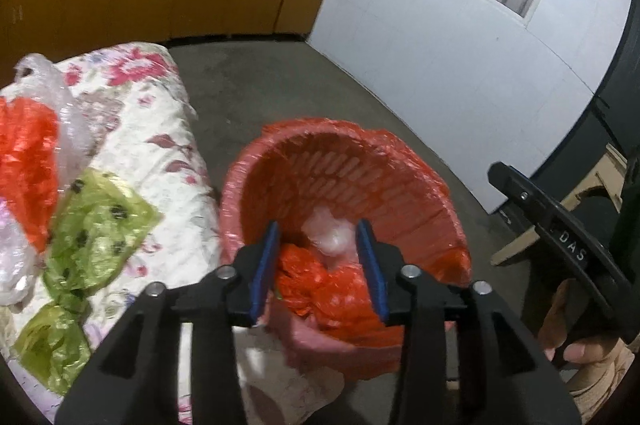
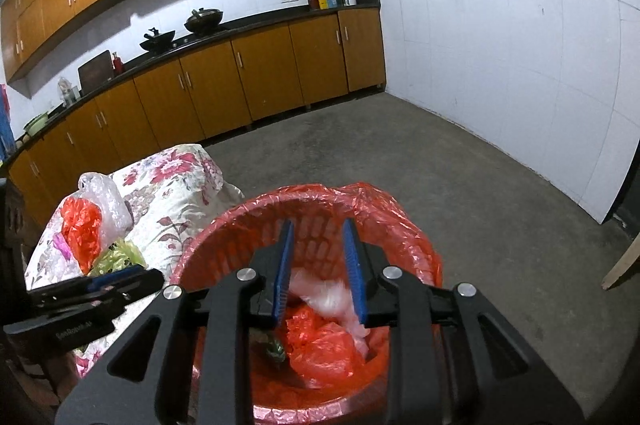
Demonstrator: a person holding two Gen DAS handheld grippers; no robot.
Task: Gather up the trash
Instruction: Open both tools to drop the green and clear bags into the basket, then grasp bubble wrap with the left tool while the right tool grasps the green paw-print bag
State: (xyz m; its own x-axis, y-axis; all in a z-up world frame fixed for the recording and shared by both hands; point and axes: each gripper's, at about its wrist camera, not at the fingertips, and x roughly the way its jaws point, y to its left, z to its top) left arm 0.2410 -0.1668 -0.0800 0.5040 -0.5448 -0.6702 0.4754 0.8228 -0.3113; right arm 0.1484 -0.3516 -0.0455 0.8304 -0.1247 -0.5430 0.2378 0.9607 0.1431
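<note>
A red basket bin (image 1: 400,161) lined with a red plastic bag stands on the floor beside a low surface. Inside it lie a crumpled red bag (image 1: 320,289) and a white plastic bag (image 1: 328,237). My left gripper (image 1: 318,225) hangs over the bin's mouth, open, its blue pads clear of the bags below. In the right wrist view the bin (image 2: 400,221) fills the foreground. My right gripper (image 2: 318,223) is above it, jaws a little apart, and the white bag (image 2: 328,297) and a red bag (image 2: 324,341) show through the gap, down in the bin.
Left of the bin, a floral cloth (image 1: 160,129) carries a red bag (image 1: 24,153), a clear bag (image 1: 64,105) and a green bag (image 1: 100,221). A hand (image 1: 580,341) holds the right gripper. A wooden piece (image 1: 600,177) stands at the right. Kitchen cabinets (image 2: 260,73) line the far wall.
</note>
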